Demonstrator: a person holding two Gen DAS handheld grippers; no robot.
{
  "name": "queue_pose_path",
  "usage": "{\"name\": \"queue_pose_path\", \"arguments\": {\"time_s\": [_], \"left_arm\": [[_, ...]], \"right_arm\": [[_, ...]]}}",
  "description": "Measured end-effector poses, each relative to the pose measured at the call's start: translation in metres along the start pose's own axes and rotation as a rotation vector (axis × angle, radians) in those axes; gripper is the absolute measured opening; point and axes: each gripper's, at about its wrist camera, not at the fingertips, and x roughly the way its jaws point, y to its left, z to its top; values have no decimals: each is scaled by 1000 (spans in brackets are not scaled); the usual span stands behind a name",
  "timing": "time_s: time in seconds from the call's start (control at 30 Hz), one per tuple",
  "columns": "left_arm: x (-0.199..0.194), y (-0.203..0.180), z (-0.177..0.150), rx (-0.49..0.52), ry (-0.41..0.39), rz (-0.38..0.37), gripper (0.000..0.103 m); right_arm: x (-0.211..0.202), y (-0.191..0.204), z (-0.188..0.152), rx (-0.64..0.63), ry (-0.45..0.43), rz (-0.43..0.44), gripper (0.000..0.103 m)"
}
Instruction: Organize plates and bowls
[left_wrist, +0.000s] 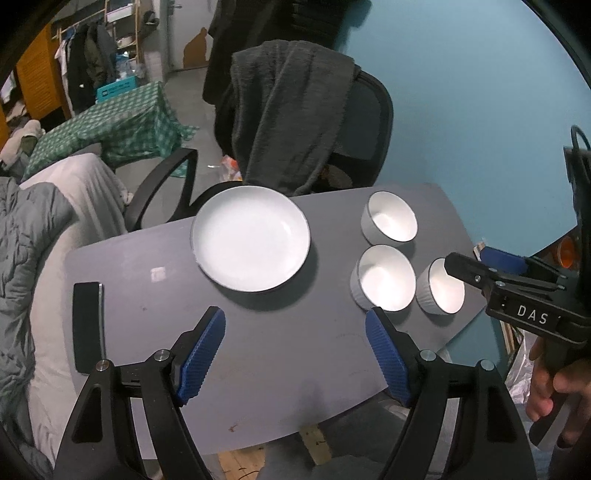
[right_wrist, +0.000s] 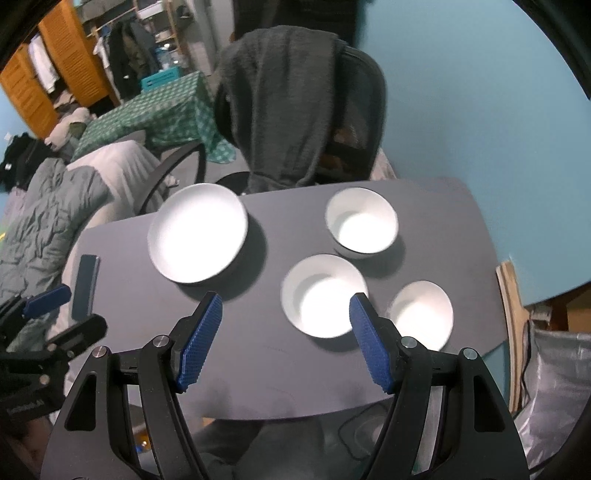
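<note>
A white plate (left_wrist: 251, 238) (right_wrist: 197, 232) lies at the far left of the grey table (left_wrist: 155, 314) (right_wrist: 443, 229). Three white bowls stand apart on the right: a far bowl (left_wrist: 389, 218) (right_wrist: 362, 219), a middle bowl (left_wrist: 384, 277) (right_wrist: 325, 295) and a right bowl (left_wrist: 441, 286) (right_wrist: 421, 314). My left gripper (left_wrist: 295, 317) (right_wrist: 70, 314) hangs open over the table's near side, empty. My right gripper (right_wrist: 286, 301) (left_wrist: 476, 258) is open and empty too, above the near edge by the middle and right bowls.
A dark phone (left_wrist: 87, 326) (right_wrist: 85, 286) lies at the table's left edge. An office chair draped with a grey blanket (left_wrist: 295, 122) (right_wrist: 288, 103) stands behind the table. A bed with a grey duvet (left_wrist: 22, 258) is on the left. A person's hand (left_wrist: 550, 384) holds the right gripper.
</note>
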Motion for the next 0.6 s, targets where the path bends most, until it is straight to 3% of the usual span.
{"name": "queue_pose_path", "arguments": {"time_s": [0.37, 0.6], "left_arm": [[40, -43, 20, 38, 66, -33, 80], [77, -64, 30, 13, 120, -16, 80]], "right_arm": [[18, -65, 0, 77, 30, 4, 71], [45, -97, 8, 48, 60, 30, 71]]}}
